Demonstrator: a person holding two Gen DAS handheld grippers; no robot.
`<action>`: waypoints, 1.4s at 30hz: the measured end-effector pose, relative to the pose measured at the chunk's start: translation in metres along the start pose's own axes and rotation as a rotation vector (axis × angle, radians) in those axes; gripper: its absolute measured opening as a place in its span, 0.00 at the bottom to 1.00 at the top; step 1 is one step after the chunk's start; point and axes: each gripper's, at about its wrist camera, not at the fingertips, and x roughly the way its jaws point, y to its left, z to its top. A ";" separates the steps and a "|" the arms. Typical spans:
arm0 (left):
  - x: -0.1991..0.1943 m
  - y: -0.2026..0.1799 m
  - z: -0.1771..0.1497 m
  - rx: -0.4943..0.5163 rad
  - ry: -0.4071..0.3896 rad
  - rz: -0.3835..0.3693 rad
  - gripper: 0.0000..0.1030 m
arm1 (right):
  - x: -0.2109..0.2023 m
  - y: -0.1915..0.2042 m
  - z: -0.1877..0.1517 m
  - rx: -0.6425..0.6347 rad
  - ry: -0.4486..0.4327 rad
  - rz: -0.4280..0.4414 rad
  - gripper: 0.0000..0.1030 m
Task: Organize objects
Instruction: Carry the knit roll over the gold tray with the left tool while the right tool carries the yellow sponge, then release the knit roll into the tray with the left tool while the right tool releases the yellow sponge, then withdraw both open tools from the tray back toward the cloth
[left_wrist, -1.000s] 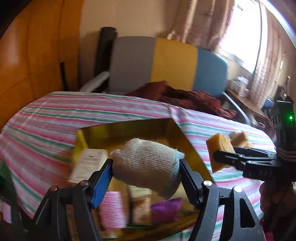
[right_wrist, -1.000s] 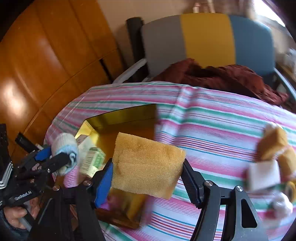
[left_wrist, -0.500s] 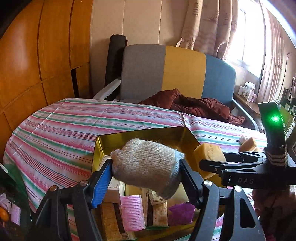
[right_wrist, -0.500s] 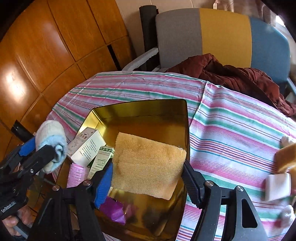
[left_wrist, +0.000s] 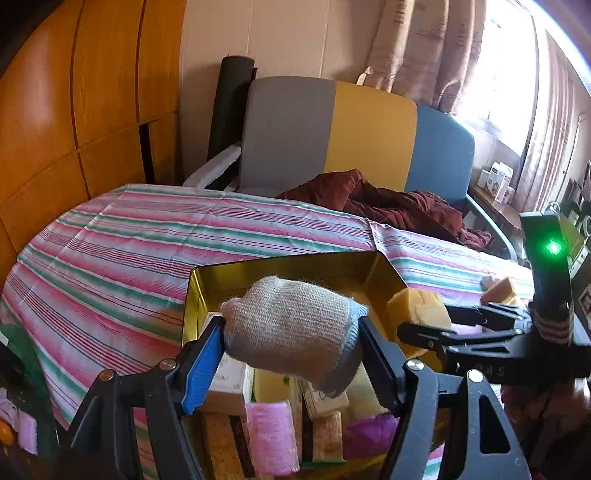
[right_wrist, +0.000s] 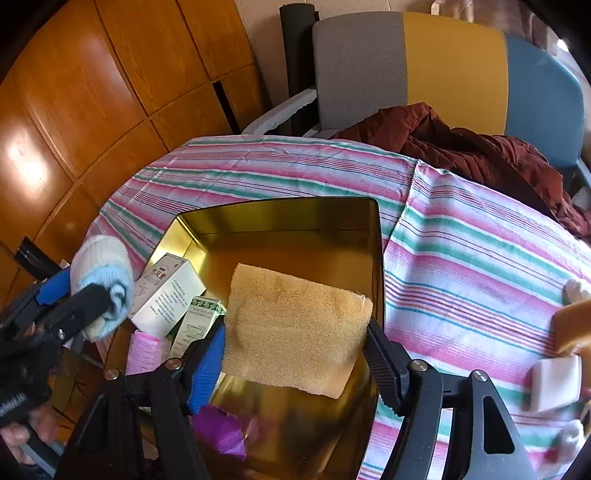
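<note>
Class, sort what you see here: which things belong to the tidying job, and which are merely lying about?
In the job:
gold tin
rolled sock, gripped by the left gripper
yellow sponge, gripped by the right gripper
small boxes in the tin

Lying about:
striped tablecloth
maroon garment
chair

Daylight pours in from the window (left_wrist: 513, 85) at the upper right of the left wrist view, blown out to white behind the curtains (left_wrist: 417, 48). The wooden wall panels (right_wrist: 26, 166) carry a soft glare patch in the right wrist view, and the gold tin (right_wrist: 295, 221) shines with reflections. Both pictures bend strongly at the rims, with dark corners. The middle is sharp; the things at the right edge of the right wrist view, on the striped cloth (right_wrist: 461, 266), are smeared and blurred.
</note>
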 end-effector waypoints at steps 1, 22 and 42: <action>0.002 0.002 0.002 -0.004 0.002 -0.003 0.70 | 0.001 0.000 0.001 -0.001 0.002 -0.001 0.69; 0.058 0.020 0.042 -0.084 0.036 -0.018 0.89 | 0.039 -0.017 0.050 0.036 -0.020 -0.058 1.00; -0.010 0.005 -0.007 -0.086 -0.048 0.064 0.88 | -0.010 0.006 -0.005 -0.010 -0.130 -0.139 1.00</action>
